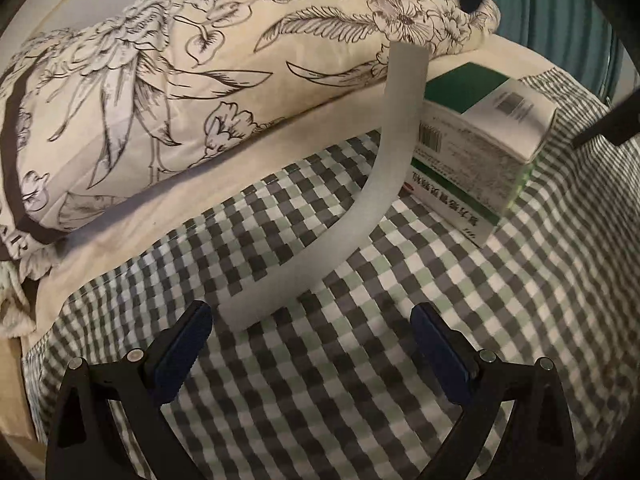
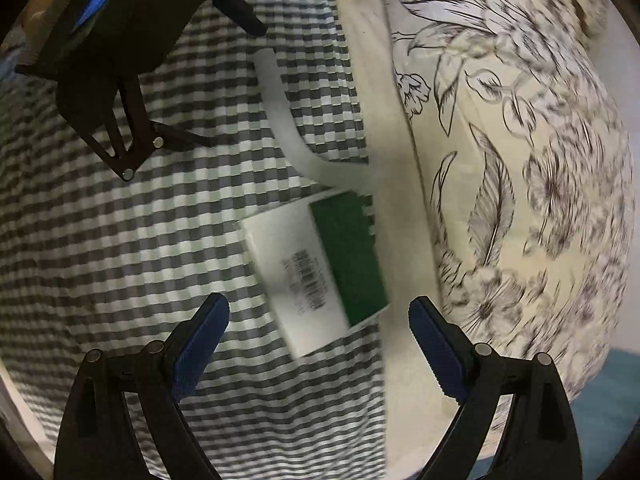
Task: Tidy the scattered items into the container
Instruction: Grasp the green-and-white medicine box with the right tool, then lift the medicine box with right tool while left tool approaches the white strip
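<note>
A floral pillow [image 1: 160, 92] lies at the far left of the bed's checked sheet [image 1: 320, 380]. The left gripper [image 1: 312, 320] gapes wide and empty by a curved white strip [image 1: 360, 200]. Right of that strip sits a green-and-white box [image 1: 484, 128]. The right gripper [image 2: 320, 316] stands wide above the box, gripping nothing.

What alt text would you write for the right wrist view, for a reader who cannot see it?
The open right tongs hover over a green and white carton on a checked bedsheet, empty. A white strip curves from the carton toward the left tongs at upper left; a floral pillow fills the right.
</note>
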Demonstrator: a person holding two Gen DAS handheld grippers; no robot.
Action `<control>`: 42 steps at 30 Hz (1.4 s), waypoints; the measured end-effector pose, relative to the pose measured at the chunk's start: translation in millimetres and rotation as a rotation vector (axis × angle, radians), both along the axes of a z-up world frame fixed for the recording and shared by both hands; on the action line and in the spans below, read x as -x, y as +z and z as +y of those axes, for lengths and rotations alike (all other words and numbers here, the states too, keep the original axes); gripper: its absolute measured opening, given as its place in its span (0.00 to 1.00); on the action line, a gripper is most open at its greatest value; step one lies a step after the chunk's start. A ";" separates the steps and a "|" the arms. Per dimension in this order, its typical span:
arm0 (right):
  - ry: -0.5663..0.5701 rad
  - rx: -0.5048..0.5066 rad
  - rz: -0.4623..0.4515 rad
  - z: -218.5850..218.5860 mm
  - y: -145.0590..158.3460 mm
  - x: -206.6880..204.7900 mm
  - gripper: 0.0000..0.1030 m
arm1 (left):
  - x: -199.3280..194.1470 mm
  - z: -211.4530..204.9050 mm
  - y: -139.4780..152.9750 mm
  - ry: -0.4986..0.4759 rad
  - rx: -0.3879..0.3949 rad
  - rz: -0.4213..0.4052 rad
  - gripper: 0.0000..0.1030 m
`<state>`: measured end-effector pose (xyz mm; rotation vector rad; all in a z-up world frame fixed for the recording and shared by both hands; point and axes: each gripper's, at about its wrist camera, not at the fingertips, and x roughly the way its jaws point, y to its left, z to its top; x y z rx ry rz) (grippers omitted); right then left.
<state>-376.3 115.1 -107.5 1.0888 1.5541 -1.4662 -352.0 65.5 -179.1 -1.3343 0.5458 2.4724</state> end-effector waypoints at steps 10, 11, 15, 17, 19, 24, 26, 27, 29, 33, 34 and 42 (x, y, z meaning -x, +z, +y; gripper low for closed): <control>-0.056 -0.101 -0.179 -15.3 -39.2 34.9 0.89 | 34.1 -6.9 -25.7 0.013 -0.072 -0.117 0.99; -0.079 -0.099 -0.198 -15.7 -43.9 39.2 0.89 | 35.8 -13.3 -27.3 0.035 -0.119 -0.136 0.99; -0.134 -0.089 -0.220 -11.8 -67.6 45.1 0.89 | 26.1 -25.5 -28.6 0.047 -0.178 -0.117 0.90; -0.151 -0.056 -0.204 -7.5 -73.9 44.3 0.89 | 20.8 -26.3 -25.3 0.058 -0.171 -0.102 0.78; -0.221 -0.022 -0.170 -2.9 -77.3 44.8 0.89 | 16.7 -30.3 -19.9 0.095 -0.164 -0.083 0.44; -0.422 0.073 -0.086 10.3 -65.7 29.8 0.86 | 3.4 -47.3 -11.5 0.147 -0.170 -0.081 0.11; -0.546 0.095 -0.051 22.6 -59.2 23.1 0.85 | -6.5 -51.0 -7.9 0.154 -0.175 -0.082 0.06; -0.608 0.117 -0.053 29.5 -54.5 20.8 0.84 | -12.4 -52.3 -5.9 0.154 -0.185 -0.092 0.06; -0.688 0.180 -0.103 43.3 -43.2 10.5 0.83 | -19.6 -56.2 -7.3 0.150 -0.187 -0.098 0.06; -0.752 0.296 -0.104 65.6 -14.6 -21.2 0.83 | -38.0 -62.7 -5.6 0.171 -0.198 -0.146 0.06; -0.763 0.328 -0.127 71.8 -6.5 -31.6 0.83 | -45.1 -65.1 -7.4 0.169 -0.203 -0.166 0.06; -0.784 0.446 -0.107 93.1 18.6 -97.7 0.83 | -101.6 -64.7 0.6 0.148 -0.151 -0.233 0.06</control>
